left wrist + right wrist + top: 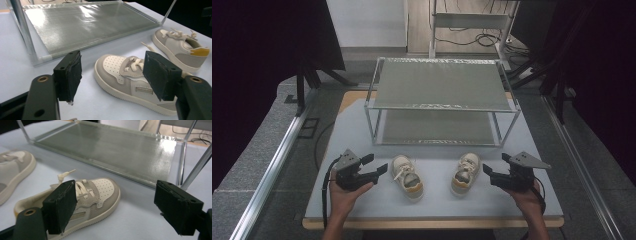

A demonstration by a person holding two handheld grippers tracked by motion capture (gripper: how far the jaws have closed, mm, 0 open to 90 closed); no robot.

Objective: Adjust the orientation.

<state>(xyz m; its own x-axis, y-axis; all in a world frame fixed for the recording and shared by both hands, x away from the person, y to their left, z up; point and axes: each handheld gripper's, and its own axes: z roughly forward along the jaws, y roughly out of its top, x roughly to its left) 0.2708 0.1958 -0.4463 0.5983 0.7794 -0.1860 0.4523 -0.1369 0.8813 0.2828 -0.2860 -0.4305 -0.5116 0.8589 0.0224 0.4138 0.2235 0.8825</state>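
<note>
High view: two small sneakers sit side by side on the pale grey tabletop [437, 200], toes toward a two-tier metal rack [442, 100] with matte, finely ribbed shelves and thin shiny posts. The left shoe [407, 176] lies just right of the left gripper [378, 165], whose jaws stand wide apart and hold nothing; the right shoe [465, 173] lies just left of the right gripper [496, 168], likewise spread and empty. Left gripper view: the near shoe [125, 77] rests beyond and between the blocky black pads, not touching them; its toe is white perforated leather, with beige suede-like panels, a thick cream sole and flat laces. Right gripper view: the other shoe [90, 197] sits by the left-hand pad, partly behind it, its mustard-trimmed mate [13, 170] farther off.
</note>
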